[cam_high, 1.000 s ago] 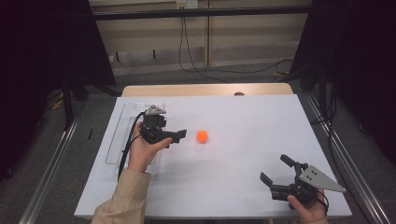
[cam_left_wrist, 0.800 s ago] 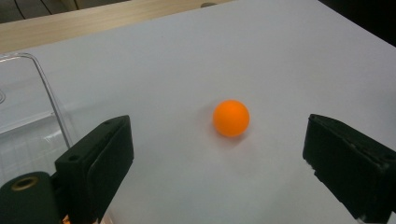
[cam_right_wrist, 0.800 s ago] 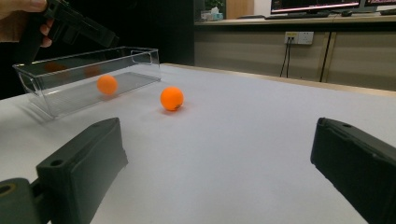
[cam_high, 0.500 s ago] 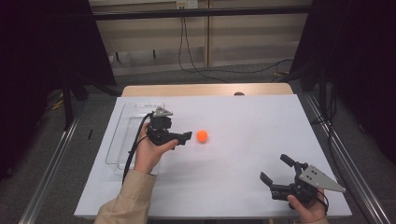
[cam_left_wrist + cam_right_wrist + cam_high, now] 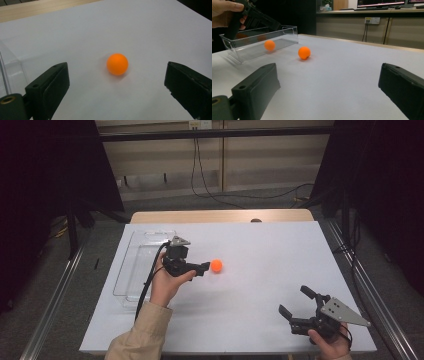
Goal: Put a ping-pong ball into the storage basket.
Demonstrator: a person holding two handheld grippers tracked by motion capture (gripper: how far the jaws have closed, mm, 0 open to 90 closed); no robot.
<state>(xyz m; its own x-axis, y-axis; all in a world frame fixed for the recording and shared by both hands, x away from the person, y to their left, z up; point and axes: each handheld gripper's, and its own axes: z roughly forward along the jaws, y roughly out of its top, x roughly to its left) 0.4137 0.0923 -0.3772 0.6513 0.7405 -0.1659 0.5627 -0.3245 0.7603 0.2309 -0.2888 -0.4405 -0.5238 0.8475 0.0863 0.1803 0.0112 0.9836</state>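
Observation:
An orange ball [image 5: 216, 265] rests on the white table top, left of centre. My left gripper [image 5: 203, 268] points at it from the left, its tips just short of the ball. In the left gripper view the ball [image 5: 117, 64] lies just ahead of the gap, and the left gripper [image 5: 117, 85] is open; its jaws have just been opening and hold nothing. My right gripper [image 5: 294, 300] stands open near the front right edge. The right gripper [image 5: 329, 82] looks across the table at the ball [image 5: 304, 52], far off.
A clear plastic tray [image 5: 134, 251] stands along the table's left side, behind the left hand. Through the wall of the tray [image 5: 287, 35] an orange round shape [image 5: 269, 45] shows; I cannot tell whether it is a second ball or a reflection.
The left gripper has moved to the right, closer to the orange ball. The ball and the right gripper have stayed where they were.

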